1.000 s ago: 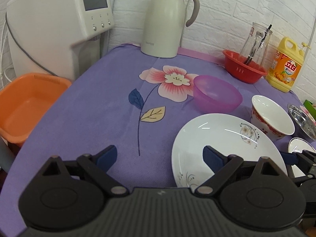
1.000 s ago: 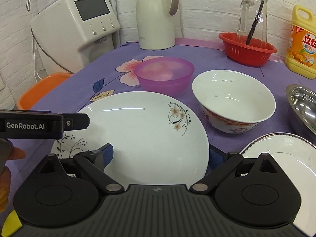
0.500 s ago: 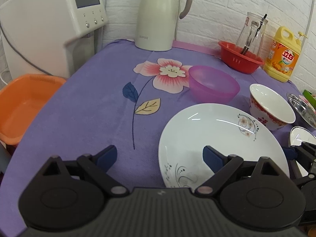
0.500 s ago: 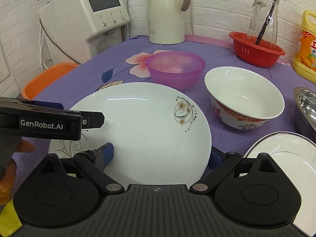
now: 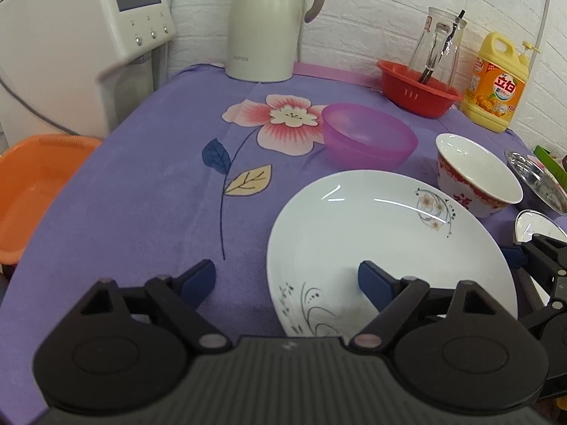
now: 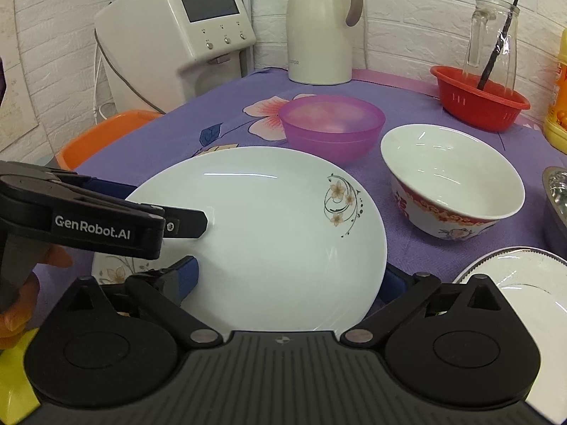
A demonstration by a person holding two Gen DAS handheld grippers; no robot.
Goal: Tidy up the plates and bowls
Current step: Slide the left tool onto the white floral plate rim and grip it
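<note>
Sorting barely begun, judged from layout: nothing seen stacked. Glossy white floral plate (image 6: 269,233) flat on purple-clothed table (image 5: 149,184), directly ahead of both. Left hand-held gripper (image 5: 287,279) spread apart, one finger over plate; right hand-held gripper (image 6: 290,279) spread apart, straddling near rim. Beyond: translucent purple plastic bowl (image 6: 331,124), red-patterned ceramic bowl (image 6: 453,180). Right: second white plate (image 6: 521,283).

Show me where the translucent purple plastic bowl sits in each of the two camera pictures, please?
Left wrist view: the translucent purple plastic bowl sits right of centre in the upper half, just beyond the large white flowered plate.
Right wrist view: the bowl sits near the centre, upper half, again just behind the plate.
Shared landmark: the cream thermos jug stands at the table's far edge in both.
</note>
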